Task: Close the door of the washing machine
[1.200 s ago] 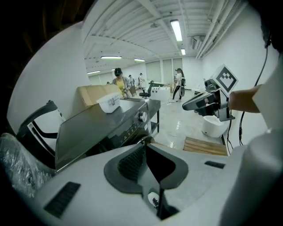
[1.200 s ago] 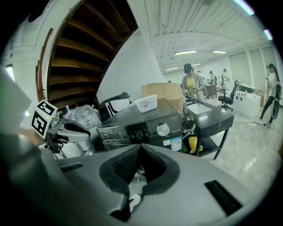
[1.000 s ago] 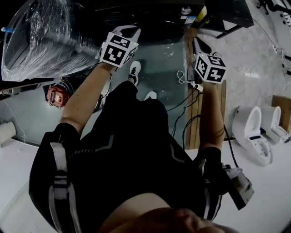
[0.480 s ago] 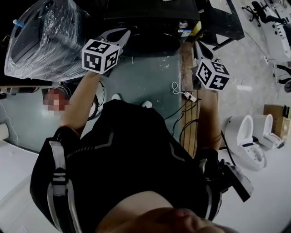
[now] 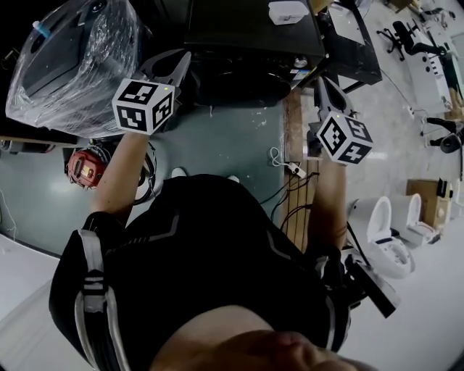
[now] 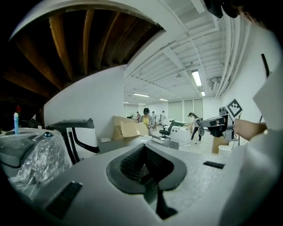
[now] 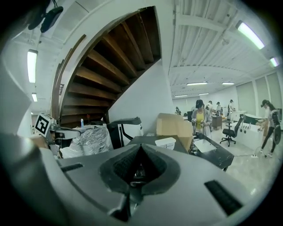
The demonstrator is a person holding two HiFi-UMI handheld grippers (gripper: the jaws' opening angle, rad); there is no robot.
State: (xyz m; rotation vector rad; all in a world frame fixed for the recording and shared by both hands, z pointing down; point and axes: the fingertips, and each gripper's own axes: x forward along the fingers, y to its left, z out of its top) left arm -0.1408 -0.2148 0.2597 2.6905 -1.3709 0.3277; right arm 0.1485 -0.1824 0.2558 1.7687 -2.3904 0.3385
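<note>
**Both grippers empty and level over the washing machine, door apparently already to**

The grey-green floor [image 5: 232, 138] carries everything here. The washing machine [image 5: 246, 32], dark and square-topped, stands at its far edge, straight ahead of the person in the head view. To the machine's left sits a bulky appliance wrapped in clear plastic [image 5: 72, 65], and along its right side a strip of wooden boards [image 5: 296, 138] runs back towards the person's feet.

The door [image 5: 241, 81] shows only as a dark rounded bulge low on the machine's front. It seems to lie flush with no gap, though the front is too dark to be sure.

The left gripper [image 6: 144, 148] is held about level above the machine's front left corner, its jaws together with nothing between them. The right gripper [image 7: 140, 148] hangs off the front right corner, over the boards, its pads also meeting on nothing. Neither touches the machine.

A small white tub [image 5: 288, 11] rests at the back right corner of the machine's top.

My reading is that the pushing step is over and this is the check. If the latch has not caught, the next move calls for lowering one closed gripper to the door's free edge and pressing it squarely inward (a flat push, no grasp needed).
</note>
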